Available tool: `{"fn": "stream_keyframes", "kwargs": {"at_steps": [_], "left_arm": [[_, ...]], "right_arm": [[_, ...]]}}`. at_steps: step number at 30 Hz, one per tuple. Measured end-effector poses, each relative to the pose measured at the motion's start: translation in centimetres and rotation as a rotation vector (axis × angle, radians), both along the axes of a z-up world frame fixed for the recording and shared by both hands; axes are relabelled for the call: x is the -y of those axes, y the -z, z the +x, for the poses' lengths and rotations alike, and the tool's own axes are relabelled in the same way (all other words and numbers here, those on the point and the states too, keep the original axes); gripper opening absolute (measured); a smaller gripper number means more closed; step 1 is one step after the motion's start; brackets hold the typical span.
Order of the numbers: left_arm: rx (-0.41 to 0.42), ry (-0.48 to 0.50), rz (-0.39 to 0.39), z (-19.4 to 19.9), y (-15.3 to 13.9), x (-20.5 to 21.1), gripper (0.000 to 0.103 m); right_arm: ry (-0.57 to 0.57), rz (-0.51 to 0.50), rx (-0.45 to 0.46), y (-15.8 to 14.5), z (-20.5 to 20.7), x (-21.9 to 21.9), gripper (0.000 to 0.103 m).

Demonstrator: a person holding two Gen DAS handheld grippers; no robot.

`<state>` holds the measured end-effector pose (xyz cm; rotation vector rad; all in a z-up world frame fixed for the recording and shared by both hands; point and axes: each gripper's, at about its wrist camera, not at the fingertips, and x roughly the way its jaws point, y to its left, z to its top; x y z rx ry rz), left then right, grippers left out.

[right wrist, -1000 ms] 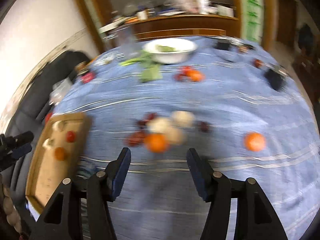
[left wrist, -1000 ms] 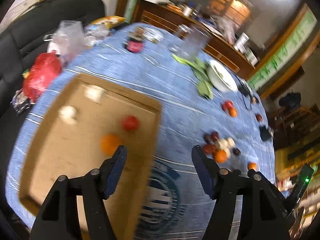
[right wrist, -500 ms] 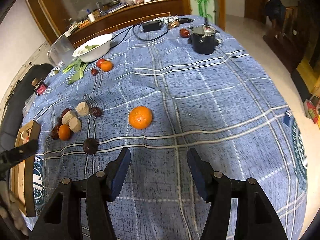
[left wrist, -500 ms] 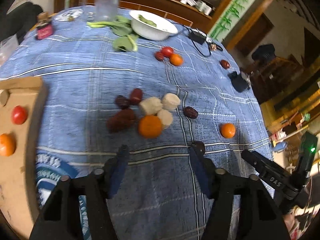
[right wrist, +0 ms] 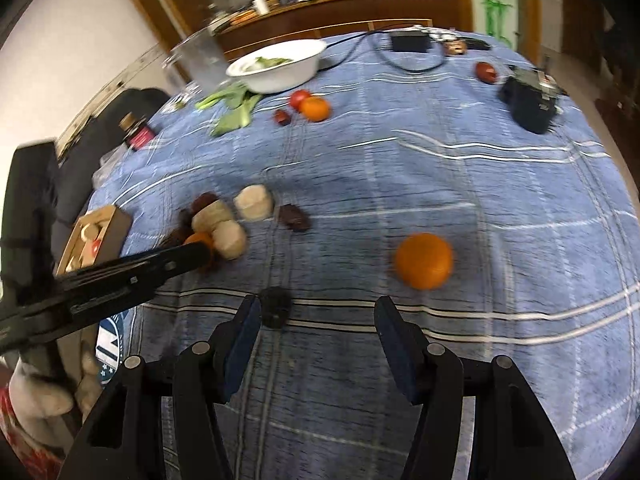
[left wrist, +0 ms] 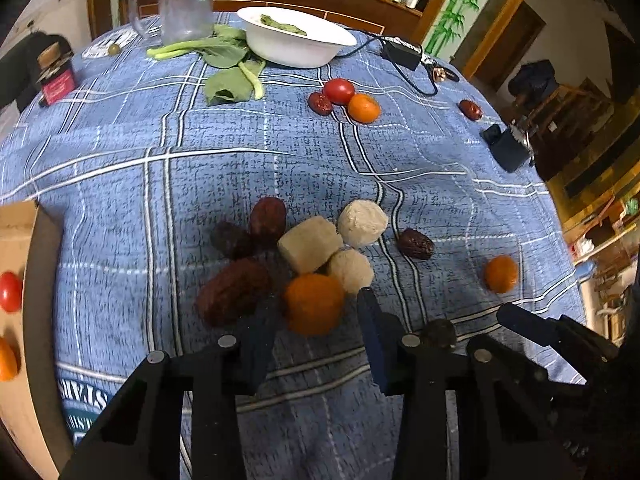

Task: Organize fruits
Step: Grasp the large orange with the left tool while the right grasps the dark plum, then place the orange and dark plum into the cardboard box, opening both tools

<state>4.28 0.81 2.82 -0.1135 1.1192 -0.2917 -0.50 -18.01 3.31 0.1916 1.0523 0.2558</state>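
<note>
My left gripper (left wrist: 316,320) closing around small orange (left wrist: 314,303) | tray earlier ahead, now left | right gripper (right wrist: 316,336) open, empty

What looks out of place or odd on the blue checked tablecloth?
Loose green leafy vegetables lie straight on the blue checked tablecloth, beside the white bowl rather than in it. A black charger with its cable sits among the scattered food. Nothing looks spilled or broken.
</note>
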Motion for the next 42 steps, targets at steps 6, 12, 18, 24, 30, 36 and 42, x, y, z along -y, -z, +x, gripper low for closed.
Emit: {"fn": "stream_keyframes", "kwargs": {"at_steps": [6, 12, 18, 24, 30, 36, 42], "left_arm": [[-0.002, 0.012, -0.011, 0.3, 0.9, 0.1, 0.038], [-0.009, -0.003, -0.022, 0.0, 0.8, -0.4, 0.031], [0.004, -0.026, -0.029, -1.0, -0.3, -1.4, 0.031], [0.028, -0.058, -0.051, -2.9, -2.2, -3.5, 0.031], [0.055, -0.139, -0.070, -5.5, -4.2, -8.2, 0.031], [0.064, -0.265, -0.075, -7.6, -5.3, -15.2, 0.031], [0.065, -0.324, -0.101, -8.8, -4.9, -18.8, 0.031]], "right_arm": [[-0.034, -0.030, -0.001, 1.0, 0.6, -1.9, 0.059], [-0.051, -0.096, 0.015, 1.7, 0.6, -3.5, 0.043], [-0.062, -0.091, 0.018, 1.1, 0.2, -4.1, 0.028], [-0.056, -0.070, 0.033, -0.4, -0.7, -4.5, 0.027], [-0.095, -0.053, 0.041, -1.7, -1.5, -6.9, 0.022], [-0.037, -0.088, 0.071, -2.9, -1.3, -7.0, 0.022], [0.077, -0.064, -0.022, -0.3, -0.4, -2.3, 0.025]]}}
